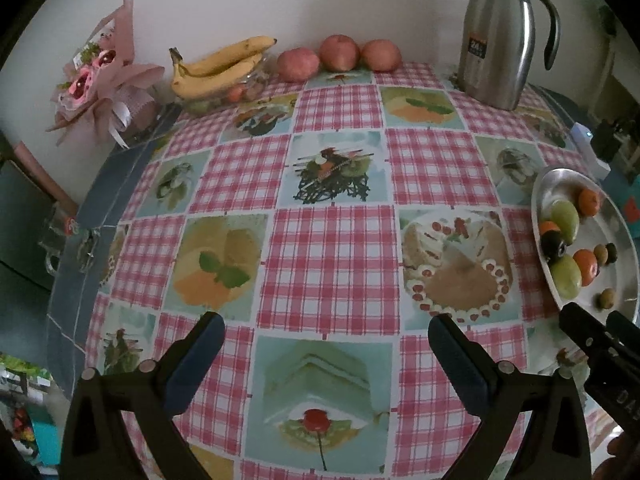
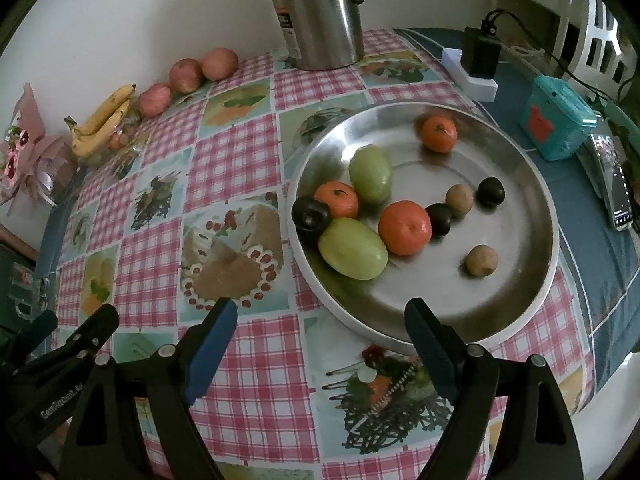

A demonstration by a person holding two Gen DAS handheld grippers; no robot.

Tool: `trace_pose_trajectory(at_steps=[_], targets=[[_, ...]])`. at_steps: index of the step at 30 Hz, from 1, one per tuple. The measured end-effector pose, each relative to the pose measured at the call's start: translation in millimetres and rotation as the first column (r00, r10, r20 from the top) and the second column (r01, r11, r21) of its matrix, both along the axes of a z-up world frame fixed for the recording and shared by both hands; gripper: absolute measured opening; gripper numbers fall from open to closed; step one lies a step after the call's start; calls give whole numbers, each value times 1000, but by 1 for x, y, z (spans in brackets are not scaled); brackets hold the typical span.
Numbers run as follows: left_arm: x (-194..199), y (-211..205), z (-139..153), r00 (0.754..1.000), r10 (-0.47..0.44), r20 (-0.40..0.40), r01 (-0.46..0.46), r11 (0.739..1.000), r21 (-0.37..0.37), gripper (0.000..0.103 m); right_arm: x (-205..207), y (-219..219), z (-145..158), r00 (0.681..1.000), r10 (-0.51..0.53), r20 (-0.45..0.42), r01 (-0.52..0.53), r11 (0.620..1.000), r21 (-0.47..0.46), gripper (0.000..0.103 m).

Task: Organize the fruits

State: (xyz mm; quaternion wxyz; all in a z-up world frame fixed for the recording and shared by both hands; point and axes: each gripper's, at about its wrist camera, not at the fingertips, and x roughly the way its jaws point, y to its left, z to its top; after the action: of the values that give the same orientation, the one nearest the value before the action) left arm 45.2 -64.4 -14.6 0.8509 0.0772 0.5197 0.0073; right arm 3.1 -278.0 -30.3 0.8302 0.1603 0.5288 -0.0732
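left hand-held gripper (image 1: pixel 326 336): blue-padded jaws spread wide, nothing between them, hovering over the checked cloth on the bench (image 1: pixel 332 256).
right hand-held gripper (image 2: pixel 320 322): jaws wide apart too, empty, poised just at the near rim of the metal tray (image 2: pixel 500 312); whether a pad brushes that rim, i can't tell.
tray load: three oranges (image 2: pixel 405 227), two green fruits (image 2: pixel 353 248), three dark plums (image 2: pixel 310 213) and two small brown fruits (image 2: pixel 481 260), all mixed together, some touching, some scattered.
back row: three red apples (image 1: pixel 339 53) line up along the wall, just beside a bunch of bananas (image 1: pixel 218 68) that sits on a clear bowl with small fruits under it.
also on the bench: a steel jug (image 1: pixel 500 36) at the back, a pink bouquet (image 1: pixel 100 80) at the far left corner, a teal box (image 2: pixel 558 122) beyond the tray.
step in hand, my read: hard to call. the tray's jumble fits fruit waiting to be sorted out, and equally fruit gathered into one dish with apples and bananas to follow.
next move, my read: whichever fruit goes, the round ones want jaws centred across the widest part and closed gently, since they roll on that slick metal.
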Motion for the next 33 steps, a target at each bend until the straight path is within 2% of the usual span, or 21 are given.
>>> trace_pose_trajectory(at_steps=[4,8,33], targets=[[0,1,0,1000,0,-2,0,1000,-2,103,0,1,1,1000,0,5,0,1000,-2,86],[1,0,-1,1000,7,-9,-6,1000,26,103,1,1,1,1000,-2,5,2,1000,-4,86],[2,6,3,999,45,-5,-45,999,29,103,2,0,-2,1000,3,4,-3,1000,19,86]])
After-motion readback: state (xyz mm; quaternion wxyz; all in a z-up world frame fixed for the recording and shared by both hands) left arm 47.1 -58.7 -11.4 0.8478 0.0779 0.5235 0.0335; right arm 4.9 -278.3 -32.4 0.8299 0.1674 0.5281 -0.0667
